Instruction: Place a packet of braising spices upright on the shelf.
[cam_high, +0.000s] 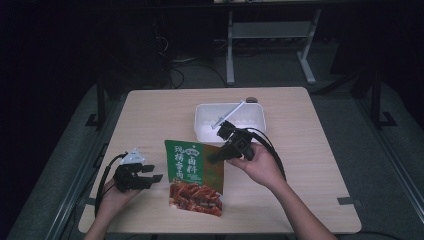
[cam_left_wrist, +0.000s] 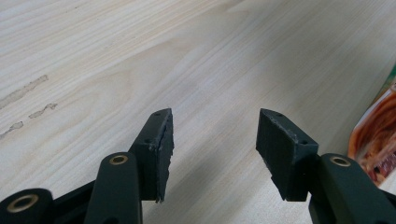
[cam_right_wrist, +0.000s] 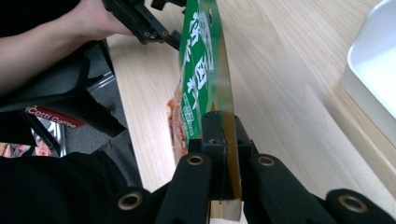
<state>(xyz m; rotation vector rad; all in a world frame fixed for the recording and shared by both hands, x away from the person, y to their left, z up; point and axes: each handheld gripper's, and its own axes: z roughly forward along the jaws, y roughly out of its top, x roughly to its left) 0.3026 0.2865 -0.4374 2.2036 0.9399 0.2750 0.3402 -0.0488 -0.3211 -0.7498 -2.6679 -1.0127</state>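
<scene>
A green and red food packet (cam_high: 194, 175) with pale lettering lies near the middle front of the wooden table (cam_high: 310, 150). My right gripper (cam_high: 214, 156) is shut on the packet's right edge, and the right gripper view shows the thin packet (cam_right_wrist: 201, 79) pinched edge-on between the two black jaws, with my right gripper (cam_right_wrist: 222, 140) at the bottom. My left gripper (cam_high: 156, 173) rests low at the table's left front, just left of the packet, open and empty. In the left gripper view my left gripper (cam_left_wrist: 215, 140) hangs over bare wood, and a corner of the packet (cam_left_wrist: 378, 135) shows at the right.
A white rectangular tub (cam_high: 230, 121) stands behind the packet at the table's middle, with a thin white stick (cam_high: 229, 115) lying across it. Its white wall (cam_right_wrist: 373, 79) shows at the right of the right gripper view. Black cables (cam_high: 272, 150) trail from both grippers.
</scene>
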